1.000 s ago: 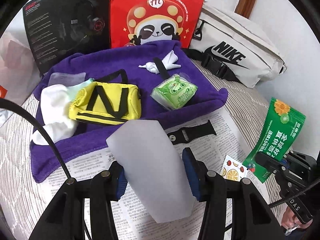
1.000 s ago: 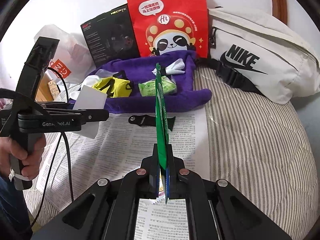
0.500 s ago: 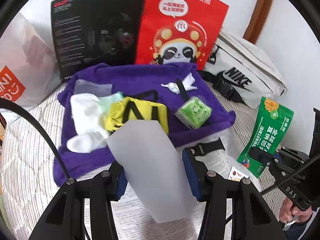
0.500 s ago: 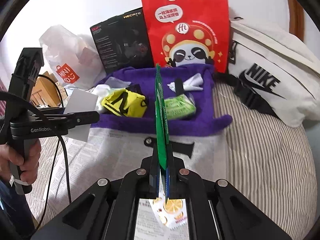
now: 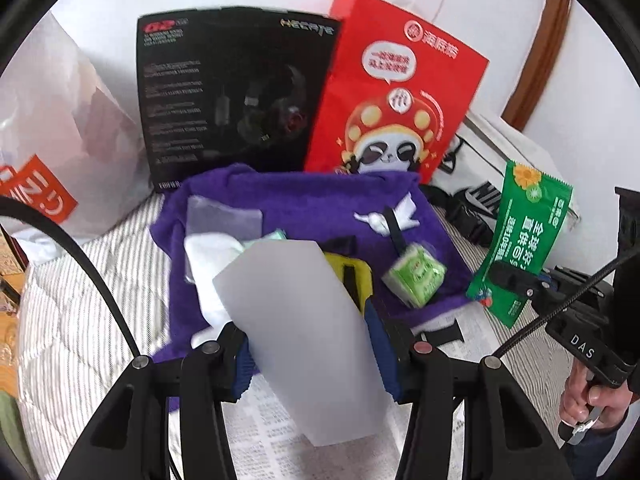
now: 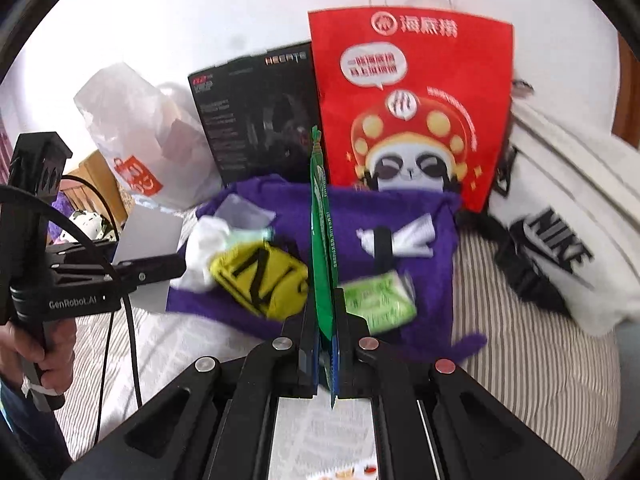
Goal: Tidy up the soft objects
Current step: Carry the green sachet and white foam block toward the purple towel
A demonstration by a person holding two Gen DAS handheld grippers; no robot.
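My left gripper (image 5: 310, 344) is shut on a frosted white plastic sheet (image 5: 304, 332), its blue pads pressing on both edges; it hangs above the near edge of the purple towel (image 5: 312, 200). My right gripper (image 6: 325, 312) is shut on a green snack sachet (image 6: 322, 240), seen edge-on; in the left wrist view the same green sachet (image 5: 524, 232) stands upright at the right. On the towel lie a yellow pouch (image 6: 260, 276), a green tissue pack (image 6: 376, 300), a white sock (image 5: 208, 252) and a twisted white tissue (image 5: 384, 216).
A red panda paper bag (image 5: 392, 92) and a black headset box (image 5: 232, 92) stand behind the towel against the wall. A white Nike bag (image 6: 560, 232) lies at the right, a white plastic bag (image 5: 52, 128) at the left. Newspaper (image 5: 276, 432) and a black strap (image 5: 444, 334) lie on the striped bedding.
Both grippers have risen and moved forward toward the purple towel, each keeping its hold. The towel and its items now sit lower and nearer in both views.
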